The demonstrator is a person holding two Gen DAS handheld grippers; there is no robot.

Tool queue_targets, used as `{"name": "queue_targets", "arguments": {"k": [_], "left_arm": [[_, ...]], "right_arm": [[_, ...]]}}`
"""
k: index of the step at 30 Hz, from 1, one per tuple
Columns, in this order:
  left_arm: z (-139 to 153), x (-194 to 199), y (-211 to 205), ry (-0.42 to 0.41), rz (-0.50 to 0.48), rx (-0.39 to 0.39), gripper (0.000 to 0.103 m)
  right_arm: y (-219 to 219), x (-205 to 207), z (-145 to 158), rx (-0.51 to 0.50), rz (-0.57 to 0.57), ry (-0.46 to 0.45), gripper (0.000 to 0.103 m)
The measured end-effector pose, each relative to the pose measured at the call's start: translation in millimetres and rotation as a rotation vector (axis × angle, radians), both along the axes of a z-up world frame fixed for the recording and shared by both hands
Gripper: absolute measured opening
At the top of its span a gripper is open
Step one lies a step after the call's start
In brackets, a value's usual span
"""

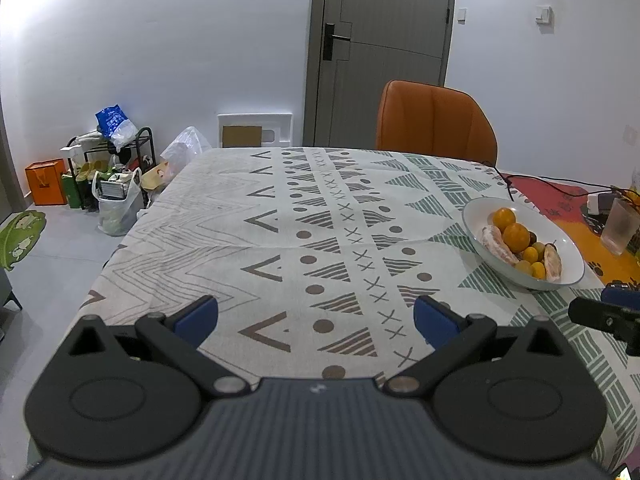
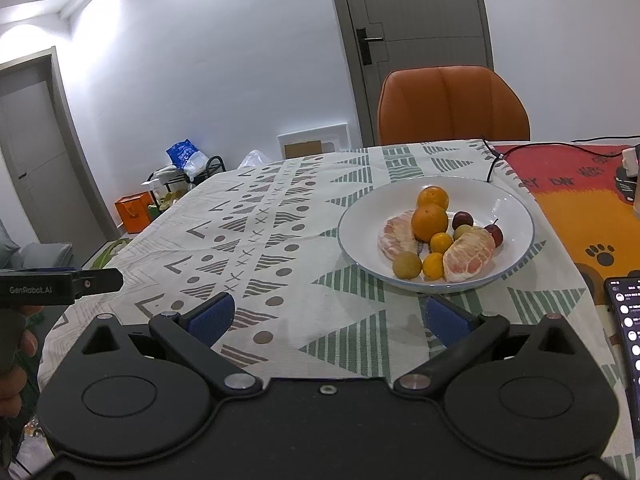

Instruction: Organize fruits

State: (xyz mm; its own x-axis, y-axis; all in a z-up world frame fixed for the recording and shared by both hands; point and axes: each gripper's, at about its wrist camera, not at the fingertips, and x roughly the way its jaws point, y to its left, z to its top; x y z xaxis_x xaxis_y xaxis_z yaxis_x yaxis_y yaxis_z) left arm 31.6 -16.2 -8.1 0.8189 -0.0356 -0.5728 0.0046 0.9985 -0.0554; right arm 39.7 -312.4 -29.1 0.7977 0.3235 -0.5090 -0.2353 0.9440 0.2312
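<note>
A white bowl [image 2: 516, 216] [image 1: 476, 208] stands on the patterned tablecloth and holds two oranges [image 2: 430, 220], peeled pomelo pieces [image 2: 468, 256], small yellow citrus, a green fruit [image 2: 407, 266] and dark red fruits [image 2: 494, 234]. My right gripper [image 2: 328, 316] is open just in front of the bowl, nothing between its blue pads. My left gripper [image 1: 316, 316] is open over the bare cloth, with the bowl to its right. The left gripper's body [image 2: 60, 284], held by a hand, shows at the left edge of the right wrist view.
An orange chair [image 2: 452, 108] stands behind the table's far edge. A black cable [image 2: 496, 160], a red-orange mat [image 2: 580, 200] and a phone [image 2: 626, 320] lie at the right. A glass [image 1: 620, 228] stands beyond the bowl. Bags and a rack [image 1: 112, 168] clutter the floor.
</note>
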Motion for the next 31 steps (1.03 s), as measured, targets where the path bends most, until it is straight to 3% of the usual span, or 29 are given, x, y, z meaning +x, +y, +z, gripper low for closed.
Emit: {"name": "queue_targets", "arguments": {"k": [31], "left_arm": [[-5.0, 5.9, -2.7, 0.016, -0.010, -0.005, 0.103]], "right_arm": [[-5.0, 4.9, -7.9, 0.014, -0.012, 0.020, 0.103]]}}
